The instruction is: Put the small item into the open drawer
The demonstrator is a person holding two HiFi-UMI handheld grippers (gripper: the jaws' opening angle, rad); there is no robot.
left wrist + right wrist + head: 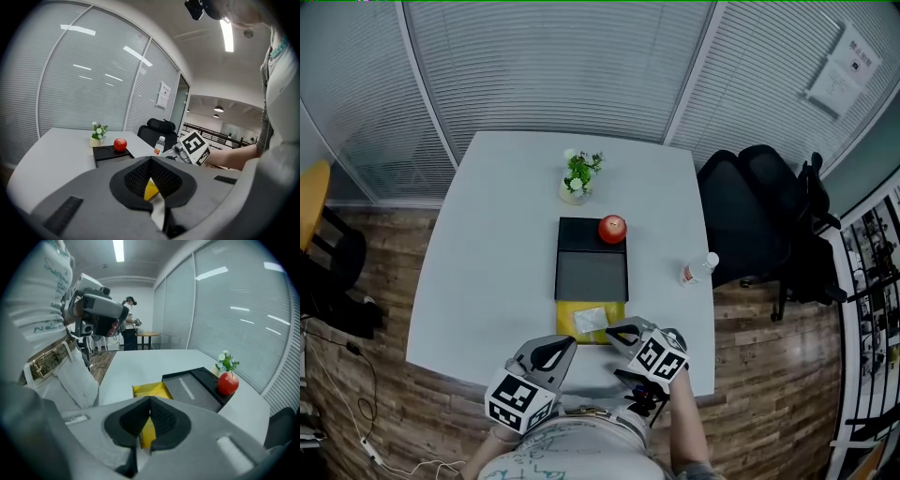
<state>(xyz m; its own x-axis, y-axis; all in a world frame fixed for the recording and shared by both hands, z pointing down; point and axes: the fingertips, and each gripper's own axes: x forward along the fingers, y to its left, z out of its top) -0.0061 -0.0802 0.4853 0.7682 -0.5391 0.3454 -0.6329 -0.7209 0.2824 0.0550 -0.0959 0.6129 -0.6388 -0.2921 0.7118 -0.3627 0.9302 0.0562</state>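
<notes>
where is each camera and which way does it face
Head view: on the person's head, steeply down at the table; left gripper, right gripper, shirt below.
Left gripper view: on that gripper, along its shut jaws toward the apple; shirt at right.
Right gripper view: on that gripper, over the yellow drawer; shirt at left.
All share the apple.

The drawer [565,321] is yellow, the apple [612,228] red, the box [581,234] black, the table [487,262] white.
</notes>
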